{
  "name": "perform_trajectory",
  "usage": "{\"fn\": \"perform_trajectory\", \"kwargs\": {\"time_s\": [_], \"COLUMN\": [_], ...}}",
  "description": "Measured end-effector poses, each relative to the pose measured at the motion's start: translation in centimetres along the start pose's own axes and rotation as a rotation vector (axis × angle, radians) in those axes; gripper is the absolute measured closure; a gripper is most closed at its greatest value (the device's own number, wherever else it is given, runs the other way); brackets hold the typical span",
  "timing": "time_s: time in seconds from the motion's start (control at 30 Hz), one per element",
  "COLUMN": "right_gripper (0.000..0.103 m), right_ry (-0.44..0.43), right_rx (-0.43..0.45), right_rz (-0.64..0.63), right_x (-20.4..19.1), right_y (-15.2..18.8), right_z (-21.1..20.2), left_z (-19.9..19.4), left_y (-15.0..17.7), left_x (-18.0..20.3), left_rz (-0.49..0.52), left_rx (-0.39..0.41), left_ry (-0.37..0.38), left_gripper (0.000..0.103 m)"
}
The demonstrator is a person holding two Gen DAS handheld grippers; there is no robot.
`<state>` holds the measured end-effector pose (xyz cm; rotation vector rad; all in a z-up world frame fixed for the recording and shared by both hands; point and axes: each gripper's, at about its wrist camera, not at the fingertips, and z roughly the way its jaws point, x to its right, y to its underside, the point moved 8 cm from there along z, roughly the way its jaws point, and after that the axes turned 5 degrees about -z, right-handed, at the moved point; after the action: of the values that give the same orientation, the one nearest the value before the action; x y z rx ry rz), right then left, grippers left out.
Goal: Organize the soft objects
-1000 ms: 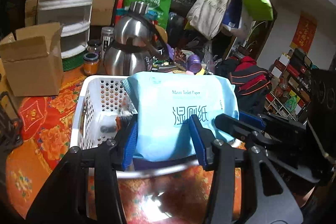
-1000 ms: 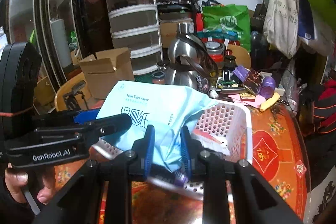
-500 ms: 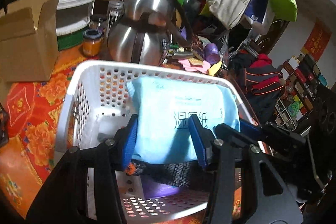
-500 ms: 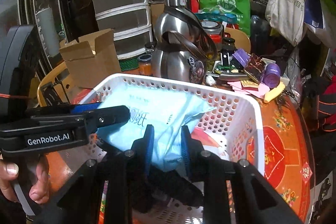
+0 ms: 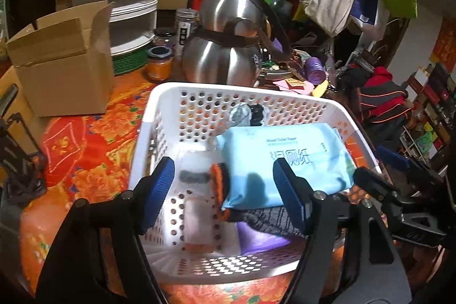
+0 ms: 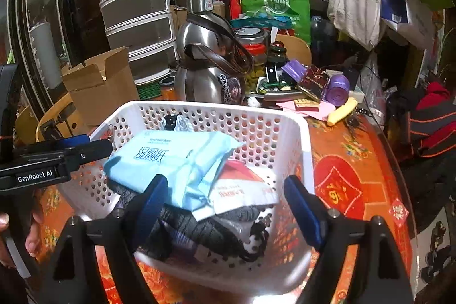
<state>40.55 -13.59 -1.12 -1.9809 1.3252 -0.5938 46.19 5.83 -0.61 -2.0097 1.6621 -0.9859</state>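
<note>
Inside the white basket, the blue wet-wipe pack now lies released on dark knitwear, no longer pinched. Left gripper and right gripper have both sprung wide, holding nothing, poised over the basket's near rim.

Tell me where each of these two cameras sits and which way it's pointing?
Left wrist view: rides on the left gripper, looking forward and down into the white perforated plastic basket; its own two blue-padded fingers show, spread apart, with the right gripper at the right edge.
Right wrist view: rides on the right gripper, facing the same basket from its other side; its open fingers show, plus the left gripper and the person's hand at the left edge.
Shared: basket, light blue wet-wipes pack, steel kettle, brown cardboard box.
</note>
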Motion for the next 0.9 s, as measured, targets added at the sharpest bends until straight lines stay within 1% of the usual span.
{"fn": "perform_trajectory", "kwargs": {"time_s": [0.07,0.13,0.3,0.33,0.37,0.4,0.43,0.47,0.57,0.63,0.7,0.8,0.9], "right_gripper": [0.018,0.015,0.012,0.012,0.012,0.012,0.012,0.012,0.012,0.012,0.012,0.012,0.009], "right_ry": [-0.002,0.009,-0.007,-0.002,0.006,0.017,0.022,0.019,0.015,0.029,0.032,0.023,0.014], "right_rx": [-0.003,-0.011,0.0,0.001,0.003,0.007,0.013,0.018,0.036,0.052,0.05,0.078,0.104], "right_rz": [0.0,-0.014,-0.03,-0.037,-0.048,-0.061,-0.072,-0.077,-0.067,-0.071,-0.074,-0.055,-0.022], "right_x": [-0.1,-0.3,-1.6,-1.9,-2.1,-2.4,-2.6,-2.9,-3.5,-3.8,-4.3,-4.8,-5.1], "right_y": [0.3,0.7,1.4,1.6,1.8,2.2,2.6,2.9,4.7,5.8,7.1,9.0,10.8], "right_z": [-0.3,-0.7,-2.9,-3.4,-3.9,-4.6,-5.5,-6.1,-8.8,-10.4,-11.9,-14.4,-16.9], "left_z": [-0.4,-0.9,-2.5,-2.9,-3.4,-4.2,-4.8,-5.5,-8.5,-11.0,-13.4,-16.6,-19.0], "left_y": [0.2,0.6,2.0,2.3,2.6,3.0,3.4,3.8,5.2,6.4,7.7,9.8,12.3], "left_x": [-0.3,-0.2,0.7,0.9,1.1,1.3,1.4,1.5,1.7,1.7,1.6,1.3,1.4], "left_rz": [0.0,0.014,0.06,0.062,0.063,0.068,0.077,0.09,0.143,0.163,0.164,0.185,0.196], "left_rx": [0.003,0.006,0.021,0.024,0.029,0.037,0.045,0.053,0.121,0.164,0.191,0.213,0.21], "left_ry": [-0.015,-0.027,-0.055,-0.053,-0.048,-0.048,-0.056,-0.065,-0.121,-0.149,-0.151,-0.212,-0.186], "left_gripper": [0.033,0.033,0.032,0.03,0.024,0.019,0.011,0.005,0.0,0.0,0.0,0.0,0.0]}}
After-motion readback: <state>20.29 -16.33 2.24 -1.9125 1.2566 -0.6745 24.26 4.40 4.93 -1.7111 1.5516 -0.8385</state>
